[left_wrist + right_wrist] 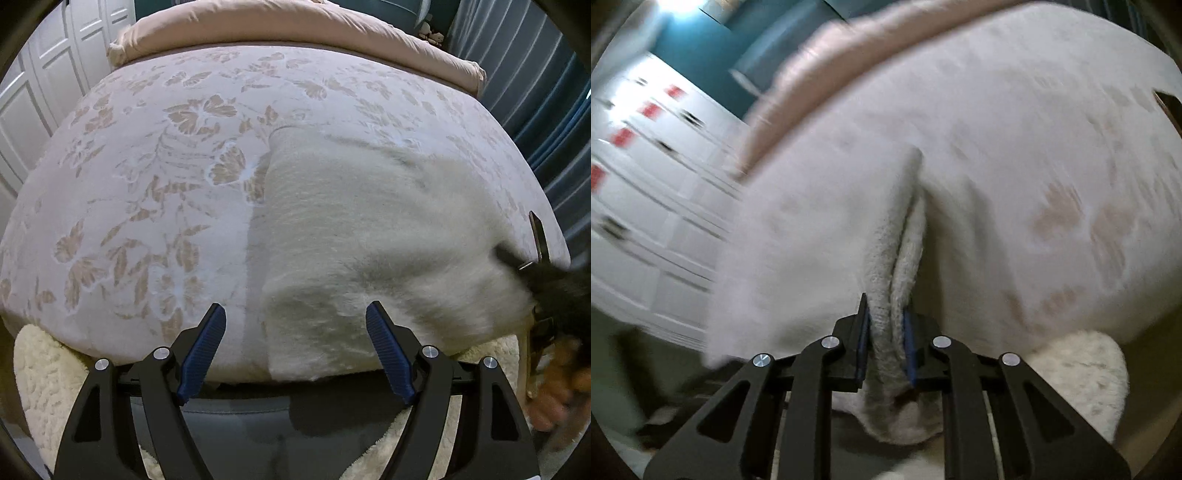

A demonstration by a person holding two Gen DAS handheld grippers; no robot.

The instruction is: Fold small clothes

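A wide bed (155, 192) covered with a pale spread patterned in tan flowers fills most of both views, reaching away ahead of the tongs. Along its far edge lies a folded pink duvet (280, 26), and past that a teal wall (698, 48). White panelled cupboard doors (40, 85) stand off to the left of the left tongs; the right wrist view shows the same doors (646, 192) blurred, with small red marks on them that the left view does not show. A cream fleecy rug (40, 373) lies on the floor below the bed's near edge, under and to either side of the tongs. The task's thing, a white fuzzy garment (369, 229), lies spread on the bed ahead and to the right of the left tongs, its near hem draped over the bed's edge. The left tongs (295, 328) hang with their blue-padded fingers wide apart, touching nothing, the left finger over bare spread and the right finger over the garment's near part. At the far right of that view the right tongs show only as a dark blur at the garment's edge, with part of a hand behind. The right wrist view gives what is hidden there: the right tongs (886, 328) are clamped on a bunched fold of the white garment (890, 266), which rises in a ridge straight ahead between the fingers.
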